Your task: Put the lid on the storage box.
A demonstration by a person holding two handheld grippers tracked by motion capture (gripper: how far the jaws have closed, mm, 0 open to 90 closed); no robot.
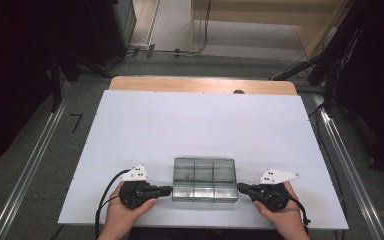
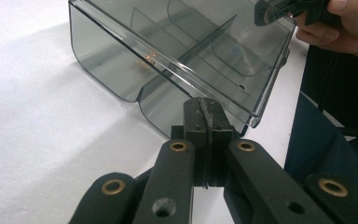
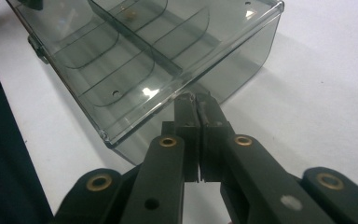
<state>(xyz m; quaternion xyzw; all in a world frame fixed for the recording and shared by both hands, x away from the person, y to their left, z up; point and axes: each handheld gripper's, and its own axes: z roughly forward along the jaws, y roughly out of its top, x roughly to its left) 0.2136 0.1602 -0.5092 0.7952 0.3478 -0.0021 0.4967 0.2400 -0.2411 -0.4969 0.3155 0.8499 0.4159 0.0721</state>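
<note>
High view shows our box (image 1: 205, 179), a clear smoky plastic organiser with dividers, lying near the front edge of the white surface (image 1: 200, 125), about midway along it. Our left gripper (image 1: 169, 190) points at its left end and our right gripper (image 1: 240, 187) at its right end, each with the tips just at the wall. Both sets of fingers (image 2: 204, 116) are closed on nothing, pressed pad to pad, as the left gripper view and the right gripper view show.

We judge the box light, stiff and slick, and likely brittle at the thin walls and lid rim. A small brownish bit (image 2: 148, 58) lies in one compartment, so we would keep it level. Best hold, we think: the two short end walls, squeezed between our grippers, or the lip of the lid.
</note>
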